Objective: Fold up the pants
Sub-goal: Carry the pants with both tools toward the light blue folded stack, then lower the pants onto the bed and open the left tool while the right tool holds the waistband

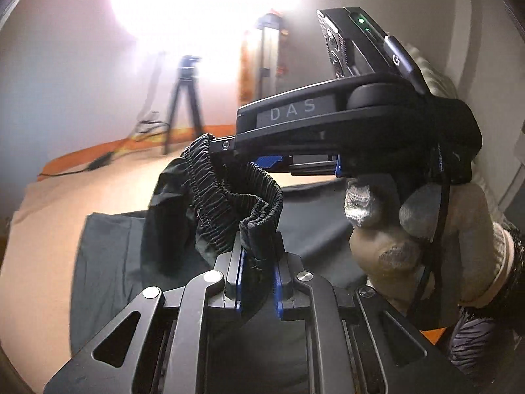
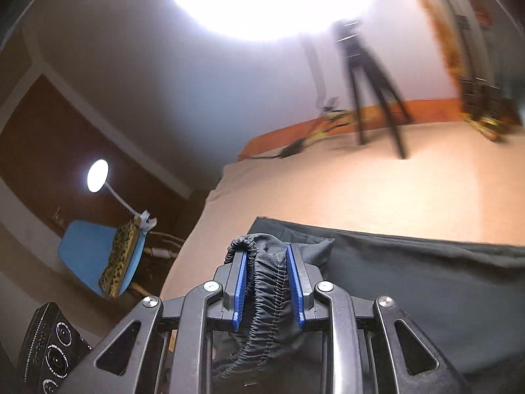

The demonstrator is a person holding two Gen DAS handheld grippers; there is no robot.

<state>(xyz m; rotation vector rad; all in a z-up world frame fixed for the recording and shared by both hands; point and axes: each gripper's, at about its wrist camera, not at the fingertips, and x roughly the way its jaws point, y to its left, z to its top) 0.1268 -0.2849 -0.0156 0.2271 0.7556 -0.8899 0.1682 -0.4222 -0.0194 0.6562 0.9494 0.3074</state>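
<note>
Dark grey pants point(image 1: 108, 246) lie partly on a beige-covered surface point(image 1: 49, 216), with the elastic waistband point(image 1: 229, 193) lifted in the air. My left gripper point(image 1: 257, 246) is shut on one end of the waistband. My right gripper point(image 1: 249, 164), seen side-on in the left wrist view and held by a gloved hand point(image 1: 426, 236), grips the other end. In the right wrist view my right gripper point(image 2: 267, 256) is shut on the gathered waistband point(image 2: 265, 282), and the pants point(image 2: 426, 279) spread to the right below it.
A black tripod point(image 1: 183, 105) point(image 2: 374, 82) stands at the far edge with cables point(image 1: 144, 131) by an orange strip. A blue chair point(image 2: 95, 256) with a leopard-print cushion and a lit lamp point(image 2: 97, 170) stand left of the surface. A bright light glares overhead.
</note>
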